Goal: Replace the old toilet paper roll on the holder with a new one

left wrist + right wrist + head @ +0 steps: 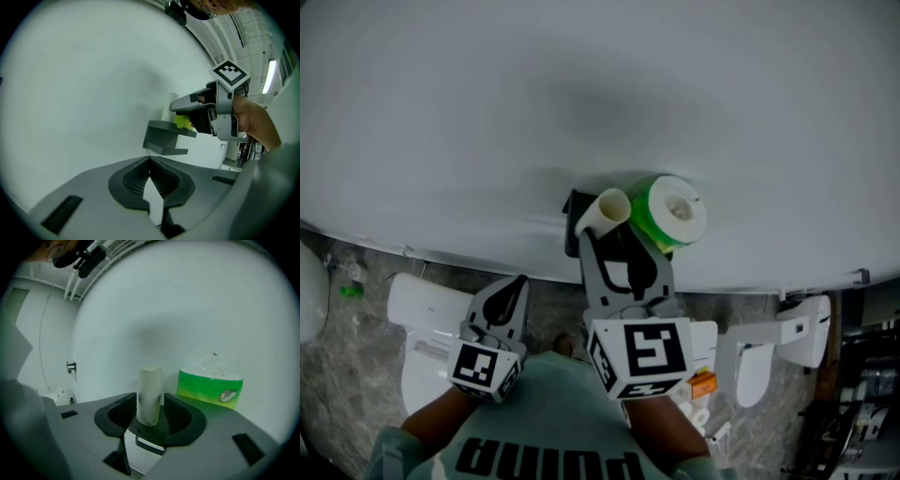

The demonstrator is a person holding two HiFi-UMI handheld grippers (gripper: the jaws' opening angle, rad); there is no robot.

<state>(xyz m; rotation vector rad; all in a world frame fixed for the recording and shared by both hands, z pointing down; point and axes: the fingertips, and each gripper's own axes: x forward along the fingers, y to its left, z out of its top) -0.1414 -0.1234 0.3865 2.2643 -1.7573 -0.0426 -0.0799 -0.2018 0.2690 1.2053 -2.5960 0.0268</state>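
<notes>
A bare cardboard tube (610,207) (150,394), the old roll's core, stands upright between the pads of my right gripper (616,225) (150,405), which is shut on it just in front of the white wall. Right of the tube sits the new roll in green wrapping (673,212) (210,384) (183,123), on the dark wall holder (575,212) (167,138). My left gripper (510,292) (150,162) hangs lower and to the left, away from the holder, shut with nothing in it. The right gripper (199,108) shows in the left gripper view above the holder's shelf.
A white toilet (422,309) stands below at the left on the grey stone floor (337,375). Another white fixture (787,339) and a small orange item (703,382) lie at the lower right. The plain white wall (581,84) fills the upper view.
</notes>
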